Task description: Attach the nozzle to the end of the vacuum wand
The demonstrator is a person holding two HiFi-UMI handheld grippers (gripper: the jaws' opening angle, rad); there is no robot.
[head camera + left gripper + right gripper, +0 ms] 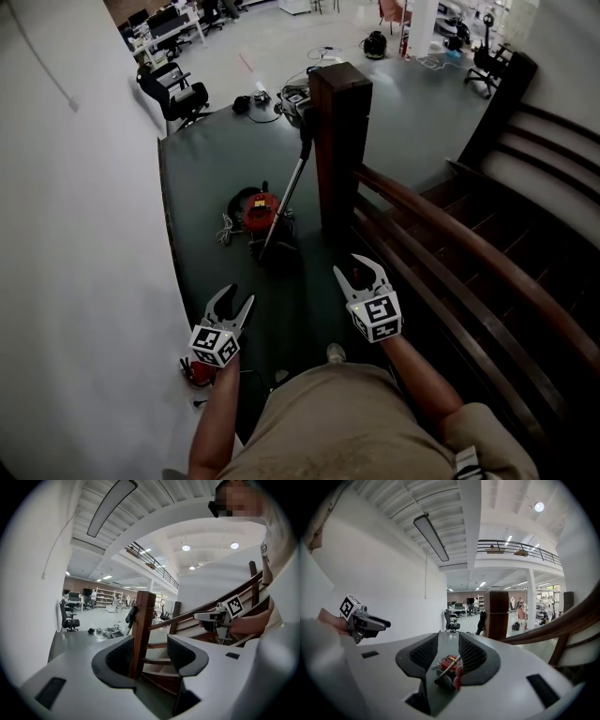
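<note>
Head view shows the vacuum wand [285,199] leaning on the wooden newel post [339,141]. Its lower end rests by what looks like the nozzle [277,255], beside the red canister [263,210]. The left gripper [239,294] and right gripper [357,272] hang well short, jaws apart and empty. Steadying the wand with one and gripping the nozzle squarely with the other seems best.

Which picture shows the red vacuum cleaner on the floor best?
The head view: the red vacuum cleaner sits whole on the floor, its silver wand leaning on the brown wooden post. The right gripper view shows it small, far off. The left gripper view shows none of its red body.
</note>
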